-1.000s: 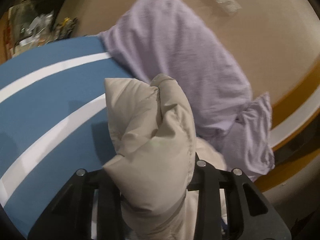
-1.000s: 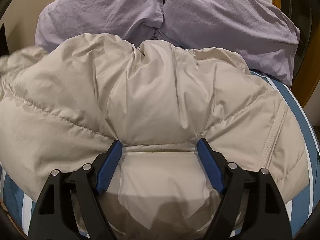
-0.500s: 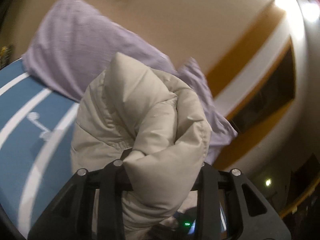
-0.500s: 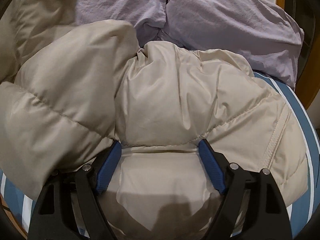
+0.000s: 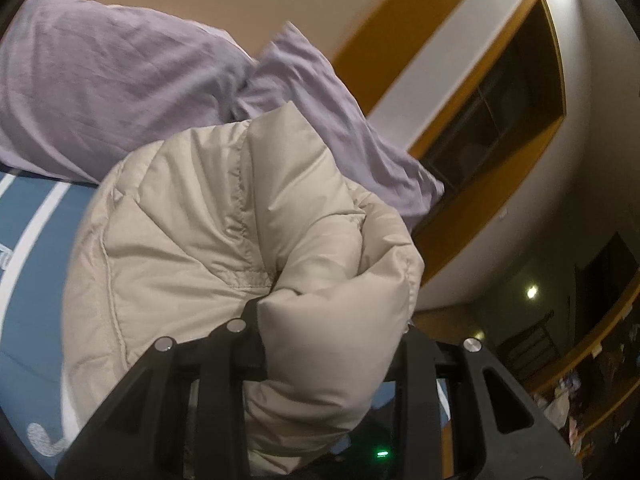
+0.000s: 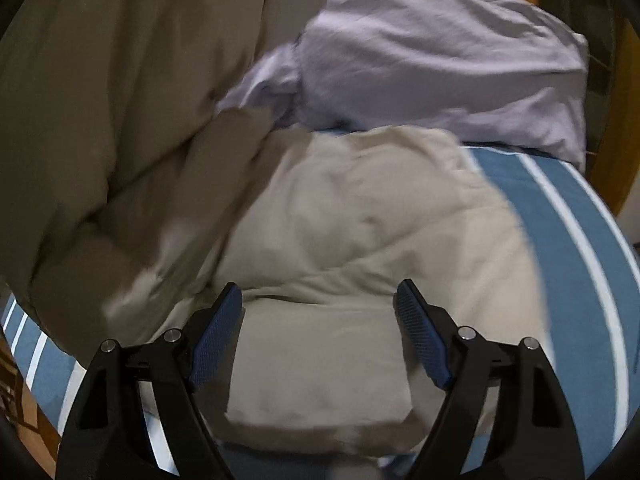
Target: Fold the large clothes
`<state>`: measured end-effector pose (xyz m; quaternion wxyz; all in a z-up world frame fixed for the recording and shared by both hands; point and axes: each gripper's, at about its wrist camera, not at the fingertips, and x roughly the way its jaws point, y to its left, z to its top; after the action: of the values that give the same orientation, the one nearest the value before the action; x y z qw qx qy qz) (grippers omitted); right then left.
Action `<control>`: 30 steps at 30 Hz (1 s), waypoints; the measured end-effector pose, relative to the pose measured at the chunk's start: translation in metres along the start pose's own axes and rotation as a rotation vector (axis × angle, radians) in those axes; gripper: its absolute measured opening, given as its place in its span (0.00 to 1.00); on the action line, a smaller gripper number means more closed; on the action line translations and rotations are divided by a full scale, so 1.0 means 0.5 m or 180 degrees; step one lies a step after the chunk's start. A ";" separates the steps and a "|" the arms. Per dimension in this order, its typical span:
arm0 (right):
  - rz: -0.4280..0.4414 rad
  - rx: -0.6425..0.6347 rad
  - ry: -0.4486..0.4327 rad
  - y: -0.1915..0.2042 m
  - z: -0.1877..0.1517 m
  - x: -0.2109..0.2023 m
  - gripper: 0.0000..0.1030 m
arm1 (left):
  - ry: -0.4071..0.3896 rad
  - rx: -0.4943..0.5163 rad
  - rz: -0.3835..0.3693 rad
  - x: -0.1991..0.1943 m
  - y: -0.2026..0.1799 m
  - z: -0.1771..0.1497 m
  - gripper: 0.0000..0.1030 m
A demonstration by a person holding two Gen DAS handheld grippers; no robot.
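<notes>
A beige puffer jacket fills the left wrist view. My left gripper is shut on a thick bunched fold of it and holds that part up off the blue striped bed cover. In the right wrist view the rest of the jacket lies on the cover, and the lifted part hangs over it at the upper left as a shadowed mass. My right gripper stands open and wide over the jacket's near edge. Its blue pads flank a flat panel without pressing on it.
Two lilac pillows lie at the head of the bed behind the jacket. The blue cover with white stripes shows to the right. A wall with orange trim and a dark window stands beyond the pillows.
My left gripper has carried the jacket fold up and across toward the right gripper's side, rolling as it went. The right gripper has drawn back, so the jacket's near edge now shows between its fingers.
</notes>
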<state>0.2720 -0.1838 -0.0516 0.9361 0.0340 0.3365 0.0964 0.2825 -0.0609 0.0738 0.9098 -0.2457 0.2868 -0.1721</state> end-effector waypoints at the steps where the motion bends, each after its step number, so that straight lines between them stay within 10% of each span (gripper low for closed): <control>1: -0.0036 0.0019 -0.0026 -0.013 -0.001 -0.007 0.79 | 0.0048 0.0041 -0.0003 0.014 -0.010 -0.009 0.31; 20: -0.0654 0.0785 -0.0168 -0.274 -0.072 -0.103 0.79 | 0.0717 0.0779 0.0349 0.237 -0.167 -0.188 0.33; 30: -0.0664 0.0916 -0.0292 -0.298 -0.060 -0.143 0.79 | 0.0605 0.1020 0.0382 0.186 -0.213 -0.178 0.68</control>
<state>0.2225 -0.3444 -0.0494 0.9409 0.1368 0.3055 -0.0520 0.2824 -0.2213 0.0276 0.9147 -0.0628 0.3545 -0.1835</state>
